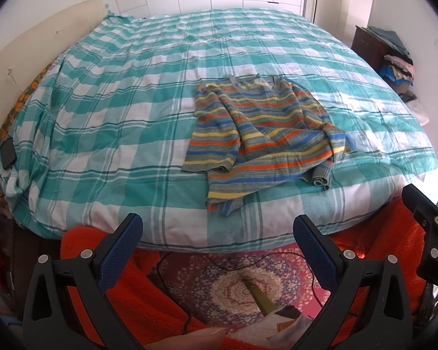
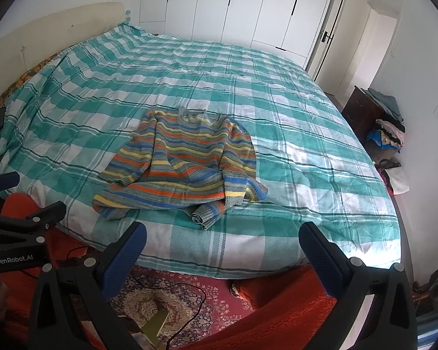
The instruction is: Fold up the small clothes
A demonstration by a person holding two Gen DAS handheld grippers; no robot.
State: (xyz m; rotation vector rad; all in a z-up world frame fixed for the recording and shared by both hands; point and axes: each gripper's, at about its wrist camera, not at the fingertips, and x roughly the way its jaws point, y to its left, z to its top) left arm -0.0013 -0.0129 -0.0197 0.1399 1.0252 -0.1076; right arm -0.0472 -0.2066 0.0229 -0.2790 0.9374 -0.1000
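Lying rumpled near the front edge of the bed (image 1: pixel 102 122) is the striped sweater (image 1: pixel 260 134), sleeves folded loosely in over its body, one cuff rolled up at the near right corner. Both grippers are hanging back short of the mattress, over the patterned rug (image 1: pixel 219 280) and an orange fabric (image 1: pixel 149 291) that is filling the low foreground.

The left wrist view is giving us the left gripper (image 1: pixel 217 252) with its blue-padded jaws spread wide and nothing between them, and it is catching the right gripper at its right edge. It is also showing a fingertip (image 1: pixel 210 334) poking in at the bottom, which the other camera is not picking up.

The right wrist view is returning the favour: the right gripper (image 2: pixel 222 258) is gaping just as wide, holding nothing, with the left gripper's black frame showing at lower left. This camera is sitting further right, so the sweater (image 2: pixel 184 169) is appearing left of centre, and the white wardrobe doors (image 2: pixel 233 8) are showing far more fully. Both views are taking in the clothes pile (image 2: pixel 388 134) by the wall.
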